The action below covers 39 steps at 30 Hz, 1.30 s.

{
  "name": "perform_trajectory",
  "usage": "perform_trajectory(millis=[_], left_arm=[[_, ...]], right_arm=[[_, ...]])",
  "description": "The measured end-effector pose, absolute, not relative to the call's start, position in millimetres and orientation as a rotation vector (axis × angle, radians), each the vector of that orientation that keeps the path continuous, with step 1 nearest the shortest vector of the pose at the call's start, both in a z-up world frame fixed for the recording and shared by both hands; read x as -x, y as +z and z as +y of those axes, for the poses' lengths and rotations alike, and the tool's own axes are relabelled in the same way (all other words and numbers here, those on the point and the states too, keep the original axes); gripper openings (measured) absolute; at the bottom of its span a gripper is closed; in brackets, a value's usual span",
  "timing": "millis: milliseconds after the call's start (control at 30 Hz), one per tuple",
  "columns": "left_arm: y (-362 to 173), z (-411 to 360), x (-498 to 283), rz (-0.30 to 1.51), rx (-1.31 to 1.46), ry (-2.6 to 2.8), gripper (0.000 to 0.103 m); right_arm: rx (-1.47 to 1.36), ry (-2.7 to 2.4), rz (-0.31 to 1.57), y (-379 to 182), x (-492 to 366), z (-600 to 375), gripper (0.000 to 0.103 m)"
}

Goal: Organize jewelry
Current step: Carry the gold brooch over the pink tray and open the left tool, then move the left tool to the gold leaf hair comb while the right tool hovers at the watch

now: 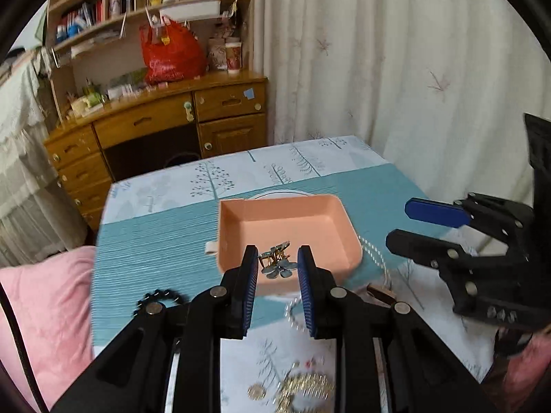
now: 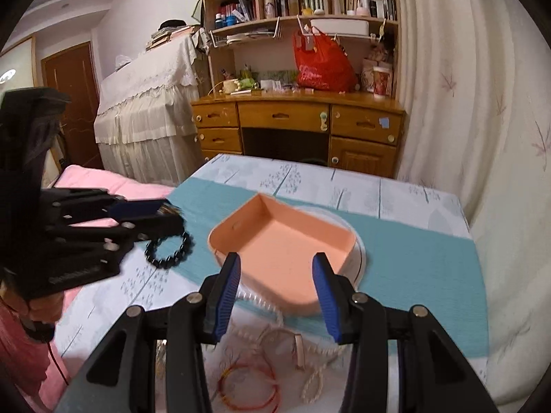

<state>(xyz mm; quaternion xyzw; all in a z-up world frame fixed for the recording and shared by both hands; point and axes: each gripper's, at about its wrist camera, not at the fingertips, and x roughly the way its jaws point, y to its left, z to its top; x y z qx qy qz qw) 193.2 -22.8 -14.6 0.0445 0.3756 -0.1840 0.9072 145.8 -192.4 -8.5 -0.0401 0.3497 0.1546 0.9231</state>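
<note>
The pink tray [image 1: 286, 220] sits near the middle of the table, on the teal band of the tablecloth [image 1: 155, 241], and appears to rest on a white round base [image 2: 360, 261]. From the left wrist view, a flower-shaped hair clip [image 1: 277, 261] shows between the left gripper's [image 1: 278, 268] blue pads, over the tray's near edge. The gap between the pads looks a little wider than the clip, so whether the clip is pinched, just let go, or lying in the tray cannot be told; from the right wrist view the tray's visible floor looks bare, though its near edge is partly hidden.

By that judgement the sorting is at an early stage. Most pieces lie outside the tray: a black bead bracelet [image 2: 168, 251] to its left, a pearl strand [image 2: 310, 378] and a red cord bangle [image 2: 248, 389] on the near side, a gold chain pile [image 1: 303, 389] under the left gripper, and a small pink-banded piece [image 2: 299, 347] among the pearls.

The right gripper [image 2: 277, 275] hovers over the tray's near edge, jaws spread wide, nothing between them and touching nothing visible.
</note>
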Motion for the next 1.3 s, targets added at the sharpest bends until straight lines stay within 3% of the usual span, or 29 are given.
perform_trajectory(millis=[167,233,267,300,633,900,1033,1300], left_arm=[[-40,-27,-225,0.837,0.000,-0.428,0.024],[-54,-28,-237,0.875,0.030,-0.420,0.044],[-59,-27,-238,0.894,0.035,-0.411,0.073],[-64,-26,-241,0.913,0.046,-0.402,0.085],[-45,-11,-213,0.880,0.010,-0.375,0.091],[-55,-8,-170,0.909,-0.128,-0.352,0.091],[-68,-5,-148,0.952,-0.143,-0.365,0.091],[-105,-11,-116,1.071,-0.223,-0.386,0.091]], right_arm=[[0.057,0.311,0.736,-11,-164,-194,0.044],[0.056,0.293,0.756,-16,-167,-197,0.044],[0.049,0.284,0.771,-20,-168,-200,0.044],[0.039,0.279,0.781,-22,-167,-202,0.044],[-0.033,0.235,0.881,-39,-157,-219,0.044],[0.178,0.206,0.947,-74,-135,-214,0.044],[0.262,0.252,0.931,-84,-122,-214,0.028],[0.527,0.418,0.924,-93,-115,-206,0.016]])
